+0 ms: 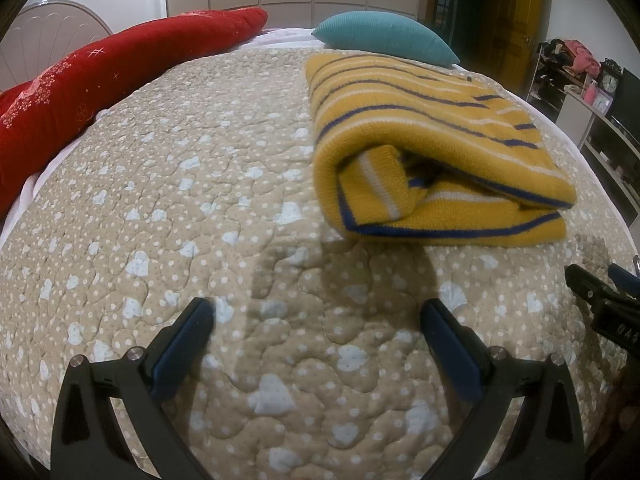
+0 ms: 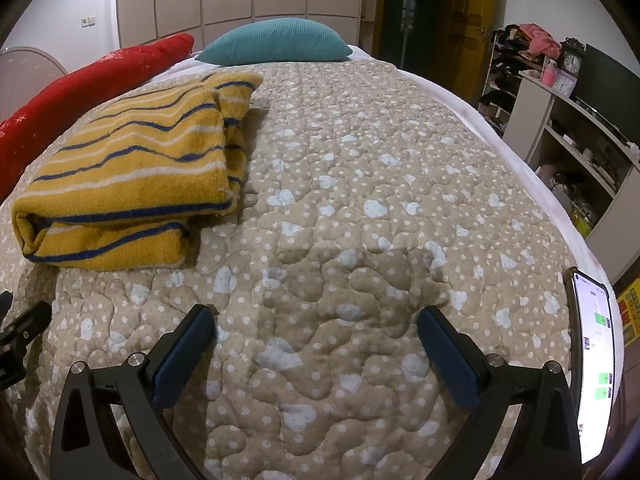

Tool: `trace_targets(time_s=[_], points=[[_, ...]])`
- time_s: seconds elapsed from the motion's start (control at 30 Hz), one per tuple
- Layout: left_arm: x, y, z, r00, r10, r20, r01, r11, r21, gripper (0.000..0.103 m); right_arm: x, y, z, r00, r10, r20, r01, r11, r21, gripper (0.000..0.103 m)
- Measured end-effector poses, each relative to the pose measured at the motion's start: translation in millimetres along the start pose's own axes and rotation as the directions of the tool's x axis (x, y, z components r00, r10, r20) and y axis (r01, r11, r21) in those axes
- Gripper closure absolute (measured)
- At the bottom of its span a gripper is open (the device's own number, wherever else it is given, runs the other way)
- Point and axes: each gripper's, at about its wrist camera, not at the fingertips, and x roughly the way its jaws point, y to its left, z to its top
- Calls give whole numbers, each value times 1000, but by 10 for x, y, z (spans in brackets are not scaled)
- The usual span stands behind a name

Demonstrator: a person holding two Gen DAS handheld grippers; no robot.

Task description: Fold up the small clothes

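On a quilted bedspread [image 1: 200, 200], the striped yellow sweater [image 1: 420, 152] lies folded, apparently finished; left gripper [image 1: 318, 322] and right gripper [image 2: 316, 322] hover nearby, jaws spread, empty.

quilt [image 2: 360, 184] bare ahead | sweater [image 2: 132, 176] left | phone [image 2: 596, 360] right

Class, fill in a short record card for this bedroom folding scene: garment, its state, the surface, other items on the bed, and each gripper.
garment: yellow striped sweater
garment state: folded into a thick bundle, lying flat
surface: beige quilt with white dots
pillows: teal pillow and red pillow at the far end
other item: phone, screen lit, at the bed's right edge
left gripper: open, holding nothing, apart from the sweater
right gripper: open, holding nothing
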Motion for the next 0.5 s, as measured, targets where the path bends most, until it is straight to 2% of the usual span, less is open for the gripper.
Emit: trace_targets(time_s=[0.27, 0.33, 0.4, 0.47, 0.5], points=[[2, 7, -3, 1000, 0, 1, 0, 1000, -1, 0, 78, -142, 279, 999, -3, -34, 4, 1000, 26, 0], [1, 5, -5, 1000, -2, 2, 2, 1000, -3, 0, -43, -175, 369, 1000, 18, 14, -19, 998, 54, 0], [2, -1, -3, 1000, -1, 6, 1, 1000, -4, 0, -246, -136, 509, 993, 63, 98, -70, 995, 68, 0], [12, -29, 6, 1000, 8, 8, -8, 1000, -4, 0, -401, 5, 701, 980, 119, 160, -127, 991, 40, 1], [10, -35, 4, 1000, 9, 8, -9, 1000, -5, 0, -446, 126, 815, 970, 173, 171, -177, 984, 10, 4]])
